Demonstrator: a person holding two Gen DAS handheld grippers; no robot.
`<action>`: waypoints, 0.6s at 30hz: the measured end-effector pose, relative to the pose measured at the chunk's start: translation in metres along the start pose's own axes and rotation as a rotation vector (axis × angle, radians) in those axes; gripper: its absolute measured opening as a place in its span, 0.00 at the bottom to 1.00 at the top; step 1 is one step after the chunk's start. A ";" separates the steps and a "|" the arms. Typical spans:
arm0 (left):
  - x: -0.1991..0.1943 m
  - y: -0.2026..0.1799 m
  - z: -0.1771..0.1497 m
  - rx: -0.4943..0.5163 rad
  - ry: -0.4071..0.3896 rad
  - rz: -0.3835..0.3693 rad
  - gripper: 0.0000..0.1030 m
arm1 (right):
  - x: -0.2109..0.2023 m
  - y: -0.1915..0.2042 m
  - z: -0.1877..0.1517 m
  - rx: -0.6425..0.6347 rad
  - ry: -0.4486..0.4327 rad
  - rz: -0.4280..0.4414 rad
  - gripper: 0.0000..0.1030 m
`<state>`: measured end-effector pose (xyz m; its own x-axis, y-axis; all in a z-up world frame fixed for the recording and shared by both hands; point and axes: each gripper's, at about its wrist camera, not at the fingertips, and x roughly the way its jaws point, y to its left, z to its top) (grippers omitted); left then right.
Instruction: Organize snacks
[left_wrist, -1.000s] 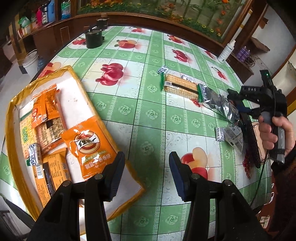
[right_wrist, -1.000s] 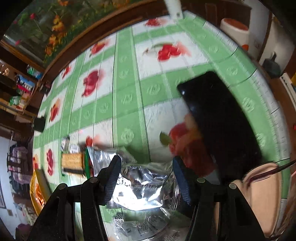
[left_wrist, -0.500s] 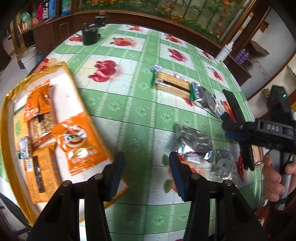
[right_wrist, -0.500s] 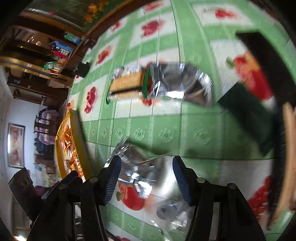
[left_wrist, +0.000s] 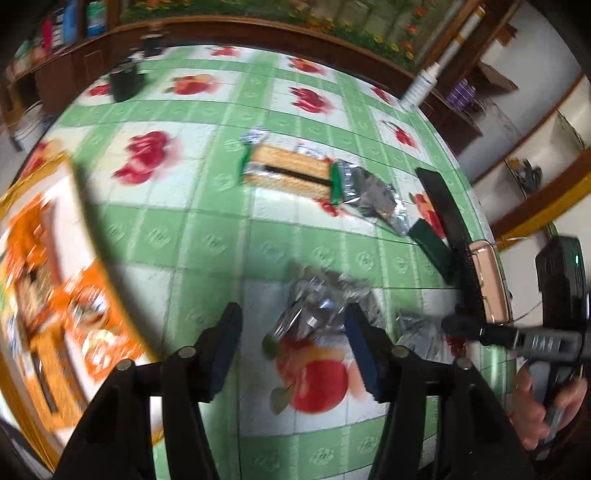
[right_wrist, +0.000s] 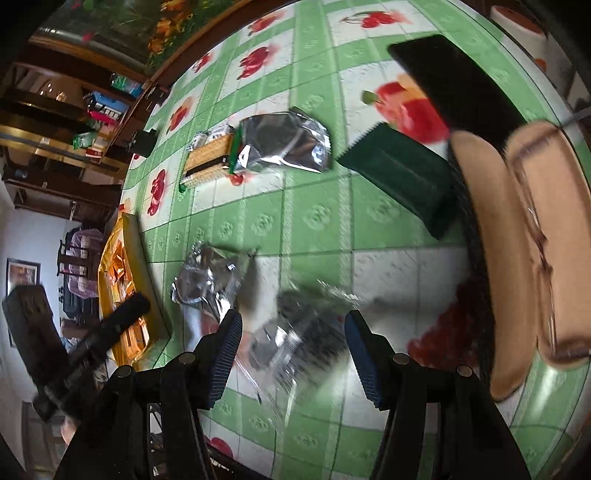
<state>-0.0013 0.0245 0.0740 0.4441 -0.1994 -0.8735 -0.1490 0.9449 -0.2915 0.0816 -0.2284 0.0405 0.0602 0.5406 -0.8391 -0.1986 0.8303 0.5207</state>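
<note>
A crumpled silver packet (left_wrist: 317, 306) lies on the green tablecloth just beyond my left gripper (left_wrist: 291, 343). Its jaws are opening, and the pads touch nothing. My right gripper (right_wrist: 291, 347) hangs open over a blurred clear-and-silver packet (right_wrist: 295, 332) lying on the cloth between its fingers. The crumpled packet (right_wrist: 207, 277) sits to its left. The gold-rimmed tray (left_wrist: 85, 206) at the left holds several orange snack packs (left_wrist: 88, 325). A cracker pack (left_wrist: 288, 173) and a silver bag (left_wrist: 369, 192) lie farther back. A hand (left_wrist: 546, 413) holds the right gripper (left_wrist: 454, 326).
A dark green packet (left_wrist: 430, 243), a black slab (left_wrist: 443, 199) and a pink case (left_wrist: 487, 280) lie near the table's right edge. A black cup (left_wrist: 125, 83) and a white bottle (left_wrist: 421, 85) stand at the far rim. Wooden shelves stand behind the table.
My left gripper has swung right, away from the tray, and its jaws have widened. The crumpled silver packet now lies mid-table, where none lay before. The right gripper has moved nearer.
</note>
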 end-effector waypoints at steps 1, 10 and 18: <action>0.003 -0.002 0.007 0.012 0.006 -0.003 0.59 | -0.002 -0.003 -0.003 0.007 0.000 -0.001 0.60; 0.075 -0.012 0.051 0.008 0.148 -0.141 0.63 | -0.004 -0.009 -0.026 0.017 0.048 0.019 0.60; 0.065 -0.011 -0.003 0.101 0.217 -0.224 0.63 | 0.008 -0.009 -0.038 0.020 0.086 0.038 0.60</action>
<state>0.0268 0.0001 0.0197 0.2559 -0.4457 -0.8578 0.0247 0.8901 -0.4551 0.0469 -0.2367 0.0225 -0.0319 0.5591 -0.8285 -0.1797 0.8122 0.5550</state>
